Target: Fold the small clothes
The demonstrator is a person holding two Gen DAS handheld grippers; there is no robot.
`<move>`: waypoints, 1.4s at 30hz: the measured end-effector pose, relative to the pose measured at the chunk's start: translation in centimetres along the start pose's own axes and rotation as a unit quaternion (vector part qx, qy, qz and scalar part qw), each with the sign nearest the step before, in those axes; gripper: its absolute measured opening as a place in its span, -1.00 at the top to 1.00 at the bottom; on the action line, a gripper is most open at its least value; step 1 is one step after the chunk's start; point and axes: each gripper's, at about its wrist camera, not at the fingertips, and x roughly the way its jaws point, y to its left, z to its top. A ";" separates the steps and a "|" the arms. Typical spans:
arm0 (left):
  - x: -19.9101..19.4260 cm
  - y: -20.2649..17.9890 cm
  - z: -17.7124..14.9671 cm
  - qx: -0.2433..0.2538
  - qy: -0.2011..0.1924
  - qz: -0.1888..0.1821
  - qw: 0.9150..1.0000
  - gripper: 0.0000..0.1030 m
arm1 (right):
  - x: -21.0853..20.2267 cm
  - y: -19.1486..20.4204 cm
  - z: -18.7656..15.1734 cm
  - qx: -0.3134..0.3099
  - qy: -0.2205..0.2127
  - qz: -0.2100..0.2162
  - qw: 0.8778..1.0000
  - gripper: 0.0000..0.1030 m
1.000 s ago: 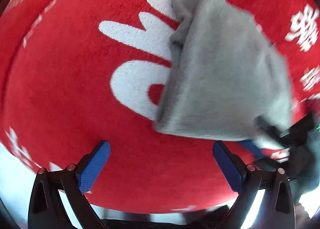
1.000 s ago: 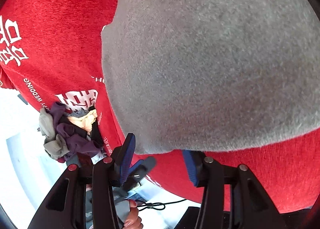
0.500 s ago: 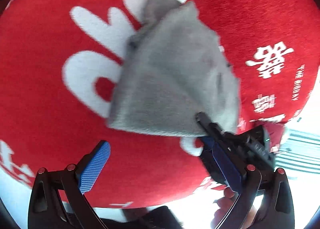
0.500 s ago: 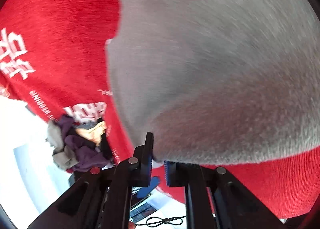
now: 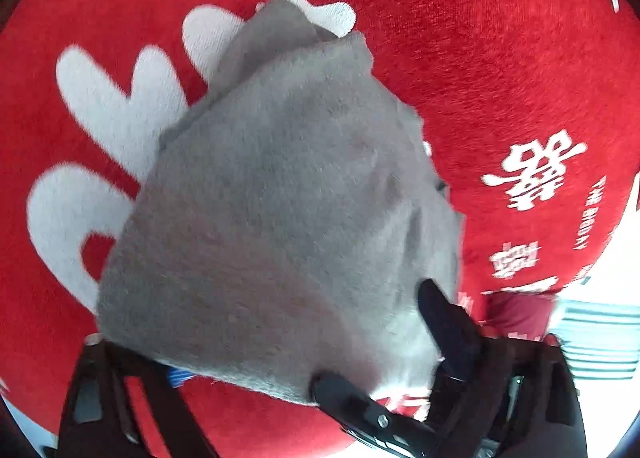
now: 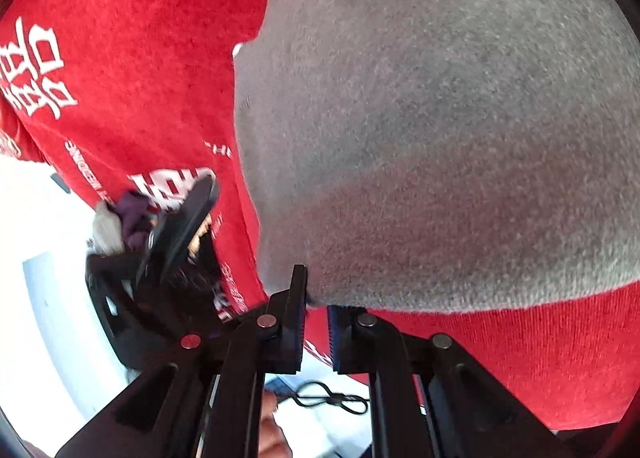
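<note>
A grey fleece garment lies on the red cloth with white lettering. In the right wrist view it fills most of the frame. My right gripper is shut on its near edge, the jaws almost together. It also shows in the left wrist view at the garment's lower right corner. My left gripper is at the garment's near edge, its fingertips hidden under the cloth. One left finger shows in the right wrist view, left of the garment.
A pile of small clothes, purple, grey and tan, lies at the red cloth's edge, partly behind the left gripper. Beyond the edge are a white floor and a black cable.
The right gripper closed on the garment's near edge. The left gripper moved forward from open and clear of the garment until the garment's near edge covers its fingertips.
</note>
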 end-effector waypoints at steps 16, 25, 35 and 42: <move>0.7 -0.5 -0.6 0.100 -0.006 0.124 0.987 0.53 | -3.5 2.2 1.0 -0.111 0.062 -0.172 0.977 0.73; 0.9 -1.8 -1.0 0.139 -0.012 0.156 0.978 0.53 | -6.0 6.5 4.5 -0.175 0.038 -0.229 0.957 -0.06; 1.4 -4.8 -2.8 0.278 -0.040 0.221 0.934 0.62 | -2.5 13.2 7.8 -0.270 0.078 -0.274 0.920 -0.26; 2.2 -7.4 -7.2 0.488 -0.079 0.287 0.820 0.62 | 3.7 18.0 10.0 -0.296 0.183 -0.288 0.892 -0.61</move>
